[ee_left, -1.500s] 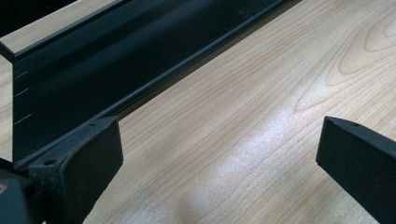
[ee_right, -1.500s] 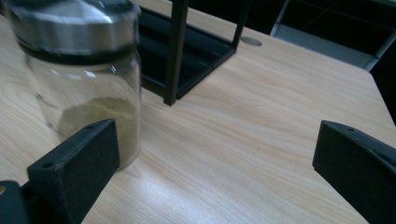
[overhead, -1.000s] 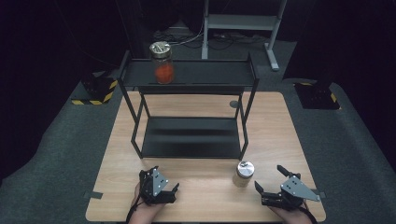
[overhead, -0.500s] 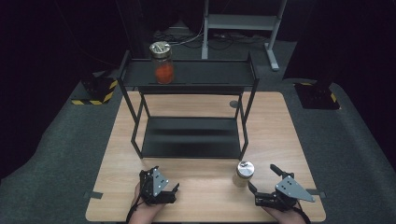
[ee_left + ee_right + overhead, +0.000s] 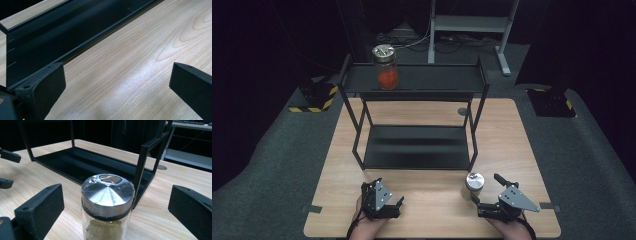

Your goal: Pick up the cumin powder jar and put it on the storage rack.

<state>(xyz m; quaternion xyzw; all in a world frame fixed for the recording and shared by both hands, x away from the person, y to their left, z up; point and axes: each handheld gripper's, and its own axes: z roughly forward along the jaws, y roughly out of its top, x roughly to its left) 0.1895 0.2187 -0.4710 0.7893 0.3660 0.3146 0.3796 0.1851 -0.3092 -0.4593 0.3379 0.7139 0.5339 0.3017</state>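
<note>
My right gripper (image 5: 484,200), jaws spread, faces the spice jar (image 5: 107,207) near the bench's front right corner. Glass, rigid, slippery, likely light: I'd grip the body below the metal lid (image 5: 108,188). Left gripper (image 5: 389,197) idles, jaws spread.

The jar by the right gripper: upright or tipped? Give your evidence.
Upright. The jar stands on the table with its silver lid on top, between the right gripper's open jaws.

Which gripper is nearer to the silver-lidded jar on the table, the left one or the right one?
Right. The right gripper, jaws open, sits just beside the jar, which stands between its jaws in the right gripper view. The left gripper rests well off to the jar's left, near the rack's front edge.
</note>
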